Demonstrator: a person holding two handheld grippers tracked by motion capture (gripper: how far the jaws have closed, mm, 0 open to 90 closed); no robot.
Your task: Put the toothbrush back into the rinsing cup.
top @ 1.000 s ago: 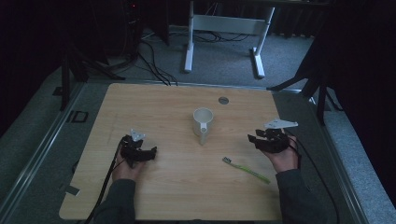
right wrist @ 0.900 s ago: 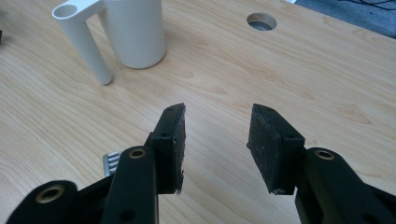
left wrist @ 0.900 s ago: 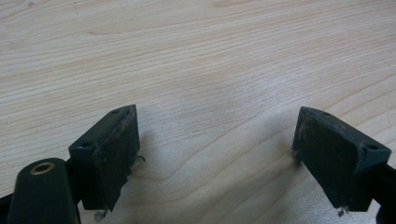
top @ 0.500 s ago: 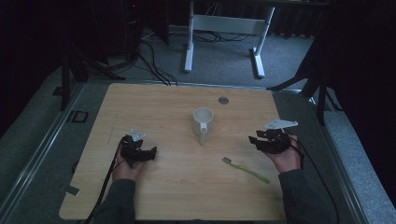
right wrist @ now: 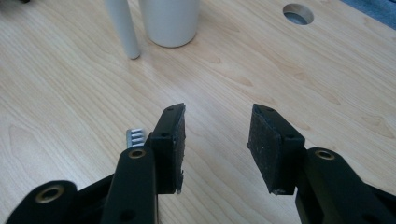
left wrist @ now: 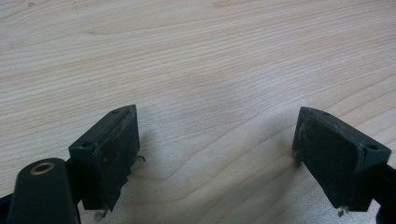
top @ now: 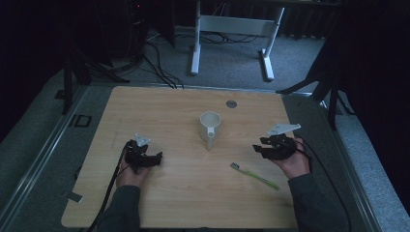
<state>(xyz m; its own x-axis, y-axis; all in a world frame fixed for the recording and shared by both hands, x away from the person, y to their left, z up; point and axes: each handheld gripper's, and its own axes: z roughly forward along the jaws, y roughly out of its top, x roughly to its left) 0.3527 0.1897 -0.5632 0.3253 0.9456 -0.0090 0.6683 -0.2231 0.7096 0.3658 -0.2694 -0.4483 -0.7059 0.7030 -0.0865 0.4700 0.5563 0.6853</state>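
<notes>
— Why do we have both grippers parked low and holding nothing?

— We judge we're set to begin. Our left gripper [top: 155,158], lower left of the high view, has its jaws wide apart over bare table [left wrist: 196,56]. Our right gripper [top: 256,149], at the right, is also spread, and the toothbrush [top: 254,175] lies just below it, bristles [right wrist: 134,136] peeking past one jaw.

— And farther up?

— The white mug [top: 210,126] stands at the centre, handle towards us, well apart from the brush; likely its destination.

— Anything different from half a second ago?

— Hardly. Our right gripper has edged slightly towards the brush; mug and brush haven't moved.
</notes>
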